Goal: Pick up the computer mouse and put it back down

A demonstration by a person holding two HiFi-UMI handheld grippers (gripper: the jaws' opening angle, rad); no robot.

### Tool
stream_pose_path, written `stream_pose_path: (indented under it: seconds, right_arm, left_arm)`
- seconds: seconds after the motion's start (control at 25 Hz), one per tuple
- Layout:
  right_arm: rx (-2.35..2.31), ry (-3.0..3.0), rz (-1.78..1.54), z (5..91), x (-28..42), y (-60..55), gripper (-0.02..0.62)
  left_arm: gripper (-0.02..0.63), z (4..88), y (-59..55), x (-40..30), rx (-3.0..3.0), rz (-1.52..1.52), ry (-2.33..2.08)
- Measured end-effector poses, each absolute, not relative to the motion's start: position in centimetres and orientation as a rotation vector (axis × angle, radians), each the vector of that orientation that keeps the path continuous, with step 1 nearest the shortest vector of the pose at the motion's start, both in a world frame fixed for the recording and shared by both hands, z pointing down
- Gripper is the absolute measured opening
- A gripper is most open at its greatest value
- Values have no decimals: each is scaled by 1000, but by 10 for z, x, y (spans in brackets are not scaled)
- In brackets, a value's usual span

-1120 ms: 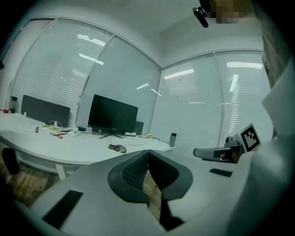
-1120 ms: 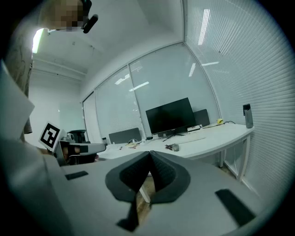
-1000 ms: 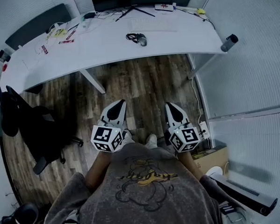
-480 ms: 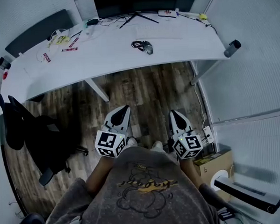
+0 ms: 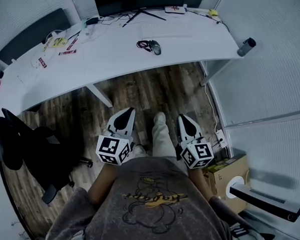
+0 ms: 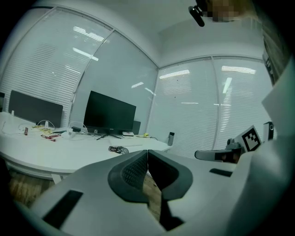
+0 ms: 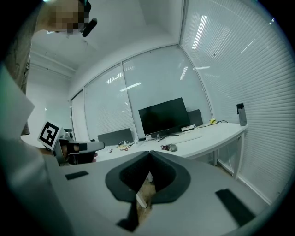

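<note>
Well ahead of both tongs, the computer mouse (image 5: 157,48) sits on the white bench (image 5: 111,56). Both the left tongs (image 5: 124,119) and the right tongs (image 5: 186,122) are closed tight, holding nothing. A leg (image 5: 161,134) has swung forward between them since a moment ago: the person is probably still walking up, with no reach begun.

- left hand-held gripper (image 5: 126,112): jaws closed tip to tip, nothing between them; held low ahead of the torso, pointing forward, roughly level
- right hand-held gripper (image 5: 183,117): jaws closed, empty; same pose, parallel to the left one, a gap between the two
- left forearm (image 5: 103,179) and right forearm (image 5: 196,175) bent, tucked close to the body
</note>
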State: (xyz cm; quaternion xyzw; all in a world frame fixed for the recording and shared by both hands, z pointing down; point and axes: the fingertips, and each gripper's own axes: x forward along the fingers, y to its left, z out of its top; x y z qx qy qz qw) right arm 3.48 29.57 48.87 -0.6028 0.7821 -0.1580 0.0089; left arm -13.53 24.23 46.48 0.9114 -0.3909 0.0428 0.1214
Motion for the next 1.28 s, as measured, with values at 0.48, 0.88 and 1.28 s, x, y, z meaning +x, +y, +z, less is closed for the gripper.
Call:
stream_pose_path:
  seconds: [0.48,0.88,1.28]
  right_arm:
    - [-1797,2488,-525,493,40,208,2]
    - [-1727,2524,-516,480,73,82,2]
    - [-1625,2604,-559,479,108,-15,2]
  left_arm:
    - [20,466,163,-128,2634,118,-1199]
    - [20,461,56,-101,2584,119,-1269]
    - [20,452,-35,-63,2521,113,-1374]
